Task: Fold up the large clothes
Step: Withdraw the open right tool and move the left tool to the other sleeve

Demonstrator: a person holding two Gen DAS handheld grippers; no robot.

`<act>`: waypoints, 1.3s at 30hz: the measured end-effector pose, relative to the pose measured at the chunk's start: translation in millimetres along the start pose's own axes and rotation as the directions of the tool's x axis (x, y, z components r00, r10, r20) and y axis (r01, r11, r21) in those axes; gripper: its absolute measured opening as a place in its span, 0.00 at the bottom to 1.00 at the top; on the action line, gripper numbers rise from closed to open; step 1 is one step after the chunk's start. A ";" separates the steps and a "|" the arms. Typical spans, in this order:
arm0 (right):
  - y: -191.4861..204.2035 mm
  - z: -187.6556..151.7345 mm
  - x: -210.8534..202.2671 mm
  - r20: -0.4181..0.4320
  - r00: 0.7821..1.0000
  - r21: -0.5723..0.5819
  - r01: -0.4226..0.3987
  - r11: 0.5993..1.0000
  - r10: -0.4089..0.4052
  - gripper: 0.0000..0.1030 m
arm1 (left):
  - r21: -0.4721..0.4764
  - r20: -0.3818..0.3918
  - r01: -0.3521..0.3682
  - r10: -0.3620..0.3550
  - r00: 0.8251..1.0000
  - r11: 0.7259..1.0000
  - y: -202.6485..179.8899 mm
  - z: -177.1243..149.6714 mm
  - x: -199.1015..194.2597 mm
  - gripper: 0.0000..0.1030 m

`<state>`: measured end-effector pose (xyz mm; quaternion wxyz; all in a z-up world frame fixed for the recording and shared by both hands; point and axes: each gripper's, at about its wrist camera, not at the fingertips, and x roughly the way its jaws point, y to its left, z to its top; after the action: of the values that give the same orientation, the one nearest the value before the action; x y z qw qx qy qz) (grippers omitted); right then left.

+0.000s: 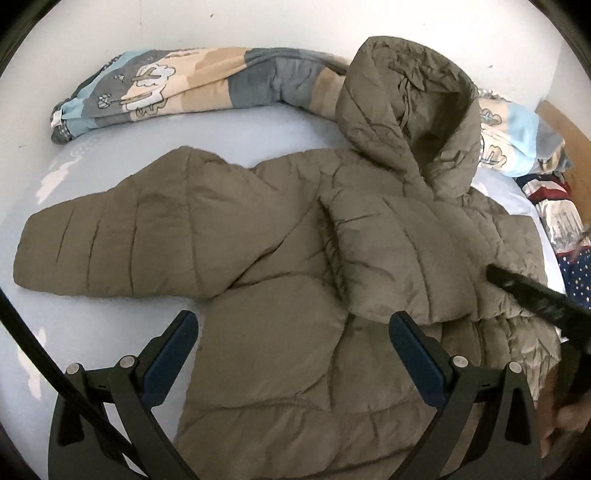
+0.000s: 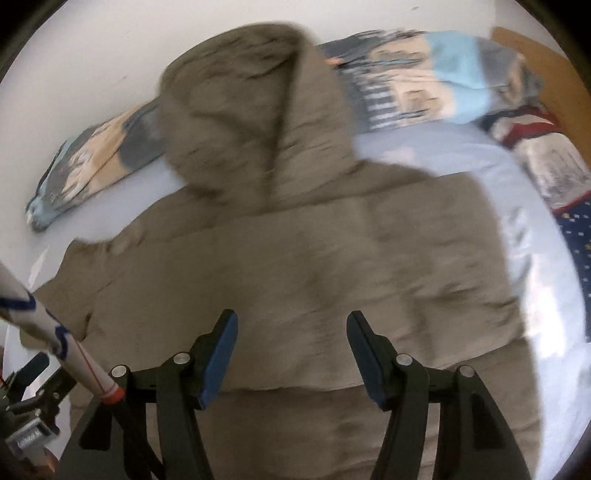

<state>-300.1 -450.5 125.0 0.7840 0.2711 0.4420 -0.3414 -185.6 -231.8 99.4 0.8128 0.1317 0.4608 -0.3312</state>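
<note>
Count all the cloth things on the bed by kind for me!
Puffer jacket: 1
Patterned quilt rolled along the wall: 1
Starry navy bedding at the right edge: 1
Total: 3

White wall (image 1: 258, 22) behind a pale-sheeted bed (image 1: 258, 129) — daylight patches.

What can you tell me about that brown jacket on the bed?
The jacket is an olive-brown quilted puffer with a hood. It lies spread on the pale bed sheet, one sleeve stretched out flat, the other folded across the body. The hood leans on a rolled patterned quilt. Neither open gripper is holding it.
</note>
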 end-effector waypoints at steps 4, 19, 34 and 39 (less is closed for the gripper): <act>31.8 -13.4 34.7 -0.086 0.994 -0.068 0.065 0.996 -0.071 0.72 | -0.015 -0.004 0.004 -0.004 1.000 1.000 10.6 -0.5 -2.6 1.00; 10.7 -78.2 -101.2 -0.026 0.990 -0.055 -0.141 0.988 0.140 0.75 | -0.167 0.100 0.024 -0.008 0.995 0.986 81.2 23.7 -54.5 1.00; 3.7 -118.5 -173.2 0.223 0.969 -0.209 -0.058 0.976 0.105 0.78 | -0.508 0.057 0.034 -0.006 0.998 0.861 246.9 8.1 -46.9 1.00; 14.8 -123.2 -172.5 0.207 0.970 -0.263 -0.073 0.962 0.130 0.78 | -0.660 0.073 0.068 -0.026 0.997 0.748 318.8 -10.5 -31.2 0.95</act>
<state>-416.1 -300.8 221.4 0.8733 0.1514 0.3766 -0.2695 6.7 24.4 90.7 0.8114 -0.1864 0.5270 -0.1708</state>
